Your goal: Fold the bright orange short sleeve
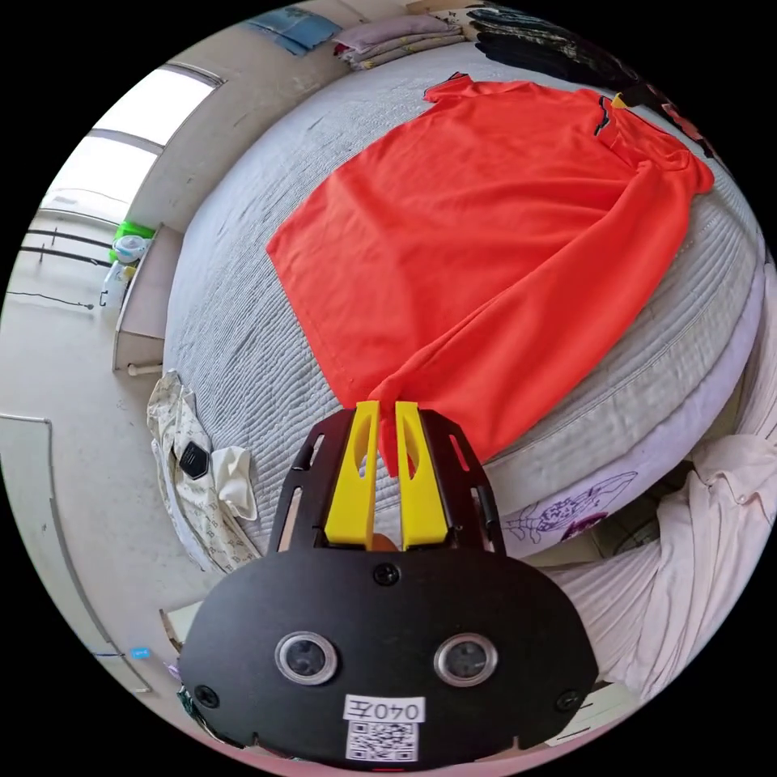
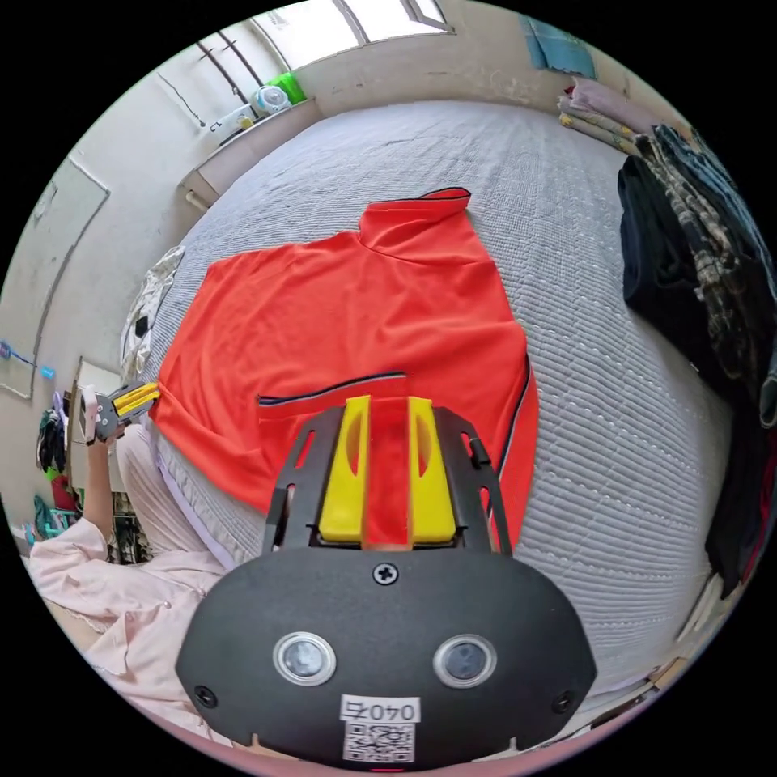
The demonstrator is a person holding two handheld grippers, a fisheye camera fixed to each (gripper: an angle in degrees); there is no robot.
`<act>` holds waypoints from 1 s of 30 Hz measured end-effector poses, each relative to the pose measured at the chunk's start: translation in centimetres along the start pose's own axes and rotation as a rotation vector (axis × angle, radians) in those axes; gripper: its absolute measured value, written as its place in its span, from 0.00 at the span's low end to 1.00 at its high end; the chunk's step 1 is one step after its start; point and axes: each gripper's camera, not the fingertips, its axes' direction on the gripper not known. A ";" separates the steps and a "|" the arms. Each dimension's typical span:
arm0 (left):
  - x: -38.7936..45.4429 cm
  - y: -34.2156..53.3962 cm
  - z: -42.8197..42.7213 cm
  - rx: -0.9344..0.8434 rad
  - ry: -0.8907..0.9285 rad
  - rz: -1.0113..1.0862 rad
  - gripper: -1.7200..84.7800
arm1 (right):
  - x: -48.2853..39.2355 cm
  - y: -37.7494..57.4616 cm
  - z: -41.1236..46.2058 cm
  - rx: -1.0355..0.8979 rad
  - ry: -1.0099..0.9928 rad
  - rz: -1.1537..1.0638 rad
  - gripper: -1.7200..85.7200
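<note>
While the orange shirt [image 1: 486,243] lies spread across the grey bed [image 1: 243,324], the left gripper [image 1: 387,421] pinches the shirt's hem corner between its yellow jaws at the bed's edge. At the same edge, the right gripper [image 2: 387,421] has its jaws pressed on a fold of the shirt near the dark-trimmed sleeve. Dark clothes [image 2: 688,267] are piled on the bed beyond the shirt.

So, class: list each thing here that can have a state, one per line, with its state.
orange shirt: spread on the bed, near edge lifted, not yet folded.
left gripper: shut on the shirt's hem corner.
right gripper: jaws either side of the shirt's sleeve end; grip unclear.
dark clothes pile: heaped, unfolded.
folded bedding: stacked.
</note>
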 end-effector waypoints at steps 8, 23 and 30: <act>-2.5 -2.5 -1.5 -0.032 -0.017 -0.092 0.02 | -0.1 -2.9 -0.9 -0.025 0.055 0.053 0.13; -14.5 -11.5 -0.8 0.227 -0.058 -0.302 0.05 | 0.9 -15.1 -3.4 0.067 0.121 0.030 0.09; -21.2 -20.9 5.5 0.112 0.115 -0.294 0.10 | 5.9 -24.5 -2.2 0.051 0.048 0.189 0.10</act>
